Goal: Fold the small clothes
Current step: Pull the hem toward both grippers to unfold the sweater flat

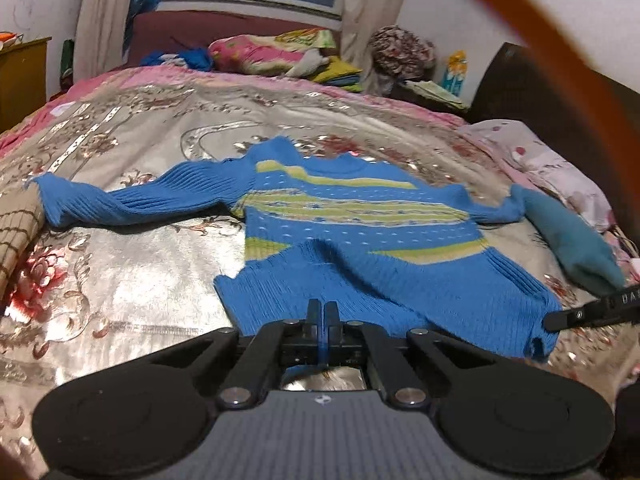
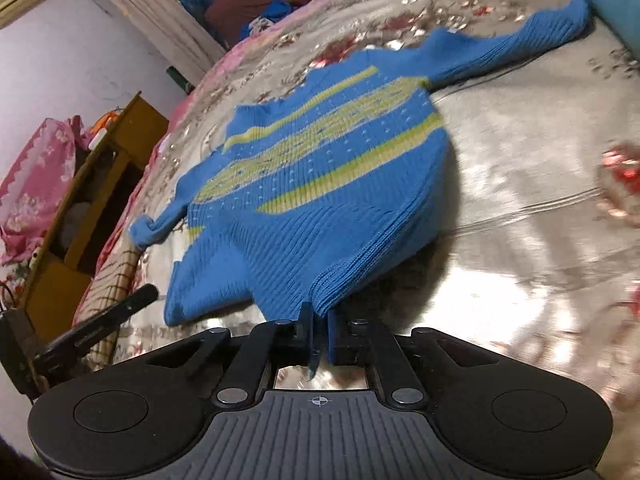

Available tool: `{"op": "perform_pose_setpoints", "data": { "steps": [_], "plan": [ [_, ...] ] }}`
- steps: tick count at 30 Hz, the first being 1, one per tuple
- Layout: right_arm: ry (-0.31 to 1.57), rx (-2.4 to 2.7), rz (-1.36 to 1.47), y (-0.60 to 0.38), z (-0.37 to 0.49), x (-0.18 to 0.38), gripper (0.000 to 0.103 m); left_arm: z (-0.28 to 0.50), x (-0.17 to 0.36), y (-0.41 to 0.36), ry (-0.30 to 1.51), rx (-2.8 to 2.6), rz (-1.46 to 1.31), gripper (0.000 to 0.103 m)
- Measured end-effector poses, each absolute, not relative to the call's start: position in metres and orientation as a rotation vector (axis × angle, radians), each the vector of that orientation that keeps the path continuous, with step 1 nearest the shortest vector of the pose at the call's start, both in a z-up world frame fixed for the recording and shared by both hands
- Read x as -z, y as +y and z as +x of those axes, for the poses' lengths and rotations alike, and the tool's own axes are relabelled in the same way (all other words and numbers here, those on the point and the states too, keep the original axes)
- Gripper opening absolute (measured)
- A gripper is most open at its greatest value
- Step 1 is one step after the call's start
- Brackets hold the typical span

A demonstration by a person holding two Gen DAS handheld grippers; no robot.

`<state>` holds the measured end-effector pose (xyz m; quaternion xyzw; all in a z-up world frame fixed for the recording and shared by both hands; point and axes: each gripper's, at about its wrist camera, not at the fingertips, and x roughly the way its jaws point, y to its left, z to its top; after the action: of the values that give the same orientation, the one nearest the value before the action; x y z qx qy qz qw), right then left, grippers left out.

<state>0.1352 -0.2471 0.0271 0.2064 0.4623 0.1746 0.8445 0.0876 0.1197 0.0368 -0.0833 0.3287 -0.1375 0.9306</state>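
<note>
The blue sweater with its yellow-green stripes lies front up on the shiny flowered bedspread of the bed. Its two sleeves stretch out to the sides. You hold its ribbed bottom edge in both grippers. Your left gripper has its fingers squeezed together, with blue knit pinched between them. Your right gripper is squeezed together too, on the other bottom corner, and that corner is lifted a little off the bed. A teal cloth lies just beside the far sleeve. A pile of bright bedding sits by the window.
</note>
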Motion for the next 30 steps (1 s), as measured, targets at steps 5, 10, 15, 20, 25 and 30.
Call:
{"op": "perform_pose_setpoints", "data": {
  "steps": [5,10,15,20,25,30],
  "plan": [
    [0.977,-0.294,0.398,-0.281,0.119,-0.037,0.006,0.060,-0.041,0.120,0.687,0.304,-0.157,0.008],
    [0.984,-0.177,0.300,-0.300,0.115,-0.031,0.006,0.048,-0.044,0.123,0.697,0.287,-0.156,0.010],
    [0.985,-0.113,0.212,-0.303,0.113,-0.025,0.010,0.048,-0.052,0.129,0.664,0.276,-0.181,0.017],
    [0.963,-0.106,0.193,-0.304,0.108,-0.029,0.012,0.063,-0.047,0.115,0.669,0.304,-0.181,0.019],
    [0.958,-0.143,0.213,-0.297,0.109,-0.031,0.013,0.073,-0.027,0.088,0.762,0.343,-0.137,0.019],
    [0.995,-0.191,0.229,-0.288,0.114,-0.017,0.026,0.064,-0.004,0.082,0.904,0.327,-0.066,0.020]
  ]
}}
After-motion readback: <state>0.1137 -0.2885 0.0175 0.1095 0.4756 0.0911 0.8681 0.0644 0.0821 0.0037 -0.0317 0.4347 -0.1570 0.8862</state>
